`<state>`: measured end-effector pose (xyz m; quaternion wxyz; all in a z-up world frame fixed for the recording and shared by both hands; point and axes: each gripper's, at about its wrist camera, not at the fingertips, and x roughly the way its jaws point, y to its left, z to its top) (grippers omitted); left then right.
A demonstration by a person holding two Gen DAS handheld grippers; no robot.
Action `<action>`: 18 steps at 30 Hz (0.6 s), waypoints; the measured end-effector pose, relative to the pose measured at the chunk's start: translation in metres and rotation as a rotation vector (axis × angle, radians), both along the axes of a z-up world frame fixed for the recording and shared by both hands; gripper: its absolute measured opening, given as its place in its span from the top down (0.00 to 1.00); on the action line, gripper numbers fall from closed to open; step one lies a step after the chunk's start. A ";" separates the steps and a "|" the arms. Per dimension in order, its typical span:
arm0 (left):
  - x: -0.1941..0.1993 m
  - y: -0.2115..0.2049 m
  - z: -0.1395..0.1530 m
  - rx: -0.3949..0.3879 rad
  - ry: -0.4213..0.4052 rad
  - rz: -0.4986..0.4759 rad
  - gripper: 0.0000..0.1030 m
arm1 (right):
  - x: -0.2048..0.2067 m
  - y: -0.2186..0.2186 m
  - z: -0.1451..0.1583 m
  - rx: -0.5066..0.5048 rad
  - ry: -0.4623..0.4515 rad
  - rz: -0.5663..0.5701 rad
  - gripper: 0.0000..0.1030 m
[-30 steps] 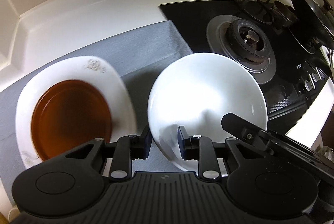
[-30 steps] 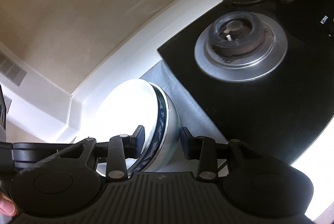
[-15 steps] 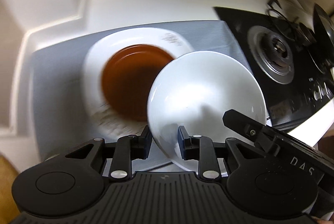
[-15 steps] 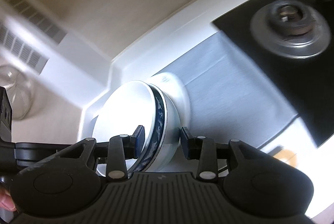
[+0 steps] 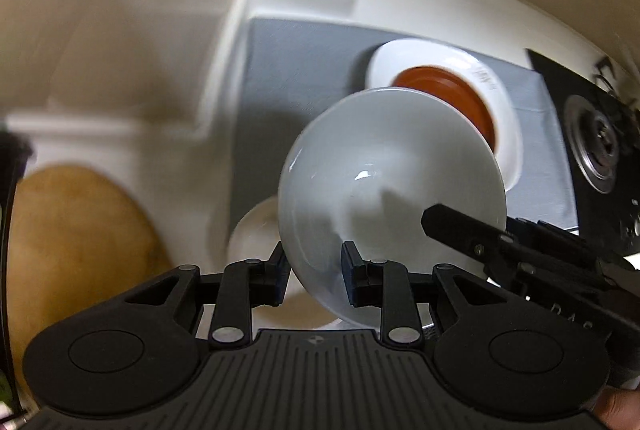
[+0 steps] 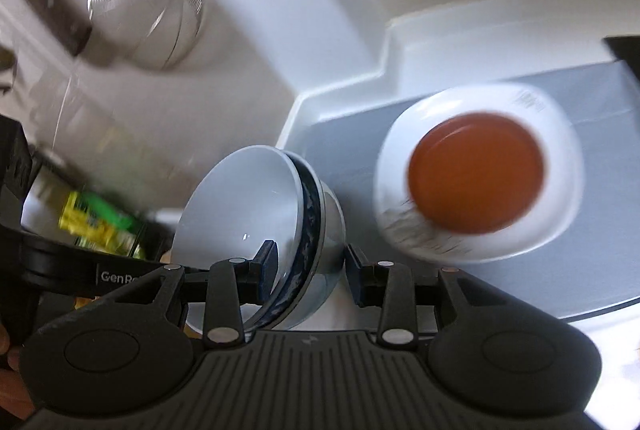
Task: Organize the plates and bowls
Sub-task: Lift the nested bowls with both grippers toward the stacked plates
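Note:
A stack of bowls hangs in the air, a white bowl (image 5: 380,169) nested in a blue-rimmed one (image 6: 310,197). My left gripper (image 5: 314,270) is shut on its near rim. My right gripper (image 6: 308,270) is shut on the opposite rim, one finger (image 6: 264,254) inside and one outside; its finger (image 5: 452,226) reaches into the bowl in the left wrist view. A white plate (image 6: 560,222) with a brown dish (image 6: 476,173) on it rests on the grey mat (image 6: 600,270) to the right. The same plate (image 5: 424,57) and dish (image 5: 452,85) show behind the bowl.
The black gas hob (image 5: 596,145) lies at the far right. A wooden board (image 5: 80,250) and a pale round object (image 5: 256,226) sit low on the left. A wire strainer (image 6: 144,5) and a green-and-yellow packet (image 6: 100,226) are at the upper and middle left. The white counter steps around the mat (image 5: 304,69).
Both grippers have carried the bowl stack left, away from the hob, rolling as they went. The plate with the brown dish now lies to the right, and the hob has left the right wrist view.

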<state>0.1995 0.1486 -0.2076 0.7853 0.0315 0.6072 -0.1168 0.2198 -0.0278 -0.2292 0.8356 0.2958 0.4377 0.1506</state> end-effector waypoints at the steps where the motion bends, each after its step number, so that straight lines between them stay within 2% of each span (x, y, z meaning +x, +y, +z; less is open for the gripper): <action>1: 0.001 0.007 -0.005 -0.002 0.018 0.015 0.71 | 0.002 0.006 -0.004 0.002 0.011 0.014 0.61; 8: -0.004 0.032 -0.040 0.024 0.095 0.047 0.71 | 0.003 0.045 -0.036 -0.070 0.081 0.150 0.61; 13: 0.000 0.041 -0.059 -0.001 0.138 0.075 0.71 | 0.003 0.060 -0.044 -0.153 0.071 0.228 0.60; 15: 0.001 0.043 -0.063 -0.011 0.133 0.072 0.71 | 0.004 0.065 -0.040 -0.174 0.056 0.283 0.50; 18: 0.002 0.045 -0.064 -0.022 0.128 0.061 0.73 | 0.006 0.063 -0.034 -0.210 0.022 0.310 0.48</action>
